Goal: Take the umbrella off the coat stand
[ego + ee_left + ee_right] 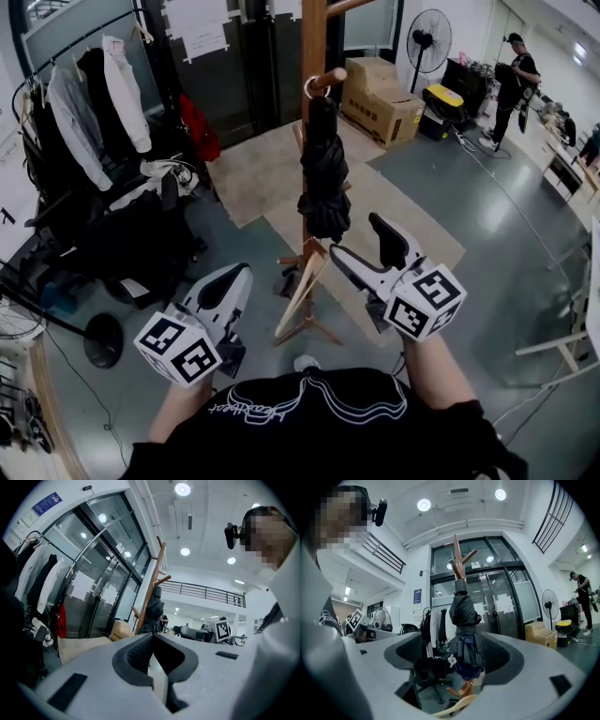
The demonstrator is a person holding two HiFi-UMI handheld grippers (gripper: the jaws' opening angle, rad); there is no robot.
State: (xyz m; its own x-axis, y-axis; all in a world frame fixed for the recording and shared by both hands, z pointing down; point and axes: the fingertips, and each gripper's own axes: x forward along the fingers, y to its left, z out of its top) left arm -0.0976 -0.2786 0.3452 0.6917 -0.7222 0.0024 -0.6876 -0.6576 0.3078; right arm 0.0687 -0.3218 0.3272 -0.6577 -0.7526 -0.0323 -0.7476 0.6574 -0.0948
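Umbrella (324, 178) hangs on the coat stand (313, 47); right gripper (354, 236) jaws wide and empty, left gripper (234, 277) jaws together; a sideways pull could tip the stand.

We note: the coat stand (313, 56) runs off the head view's top edge, and the umbrella (324, 178) hides its mid pole. In the left gripper view, the left claw (152, 639) covers the stand's base.

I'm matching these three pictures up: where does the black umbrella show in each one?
Head view: the umbrella hangs at upper centre, under a peg.
Left gripper view: the umbrella is small, at centre, just above the jaws.
Right gripper view: the umbrella is large, at centre.
Shared landmark: the wooden coat stand that carries it.
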